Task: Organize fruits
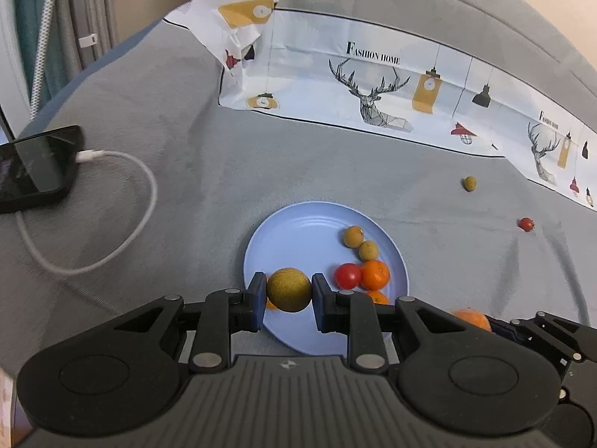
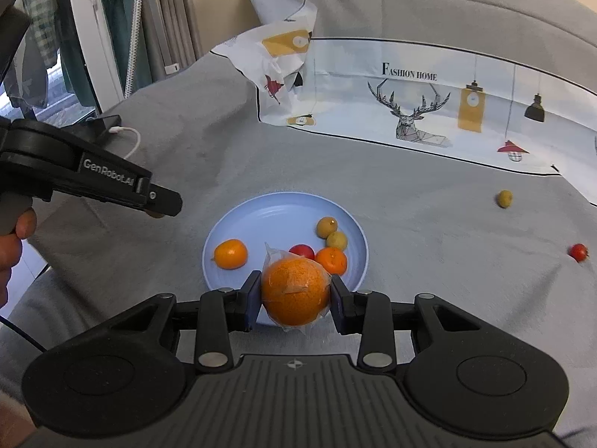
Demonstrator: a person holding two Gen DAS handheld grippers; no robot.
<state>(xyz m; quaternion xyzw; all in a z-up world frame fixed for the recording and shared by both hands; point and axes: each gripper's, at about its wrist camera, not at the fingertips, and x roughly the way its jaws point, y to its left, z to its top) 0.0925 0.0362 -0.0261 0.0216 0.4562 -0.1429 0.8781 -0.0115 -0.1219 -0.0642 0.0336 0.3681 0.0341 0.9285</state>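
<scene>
A pale blue plate (image 2: 227,224) on a grey cloth (image 2: 410,205) is taken as the landmark. The left gripper (image 1: 289,291) is seen closed on a round yellow-brown fruit (image 1: 289,290), its two blue pads pressed against the fruit's sides above the near left rim of the plate. The right gripper (image 2: 294,295) is seen clamped on a large orange wrapped in clear film (image 2: 294,293), held over the near edge of the plate. On the plate, five fruits are shown: a small orange (image 2: 230,254) toward its left side, and, toward its right side, a red tomato (image 2: 301,251), a second small orange (image 2: 331,260) touching it, and two small brown fruits (image 2: 331,233) touching one another just behind these. Off the plate, well to its right on the cloth, a lone small brown fruit (image 2: 504,198) and a lone small red tomato (image 2: 578,252) are shown, apart from each other. Behind the plate, a white printed sheet with stag and lamp figures (image 2: 410,104) is spread over the cloth. To the far left of the plate, a dark phone (image 1: 33,168) with a white cable (image 1: 141,171) plugged into it is shown. In the right wrist view, the left gripper's black body is seen left of the plate, gripped by a hand (image 2: 11,250) at the frame edge.
</scene>
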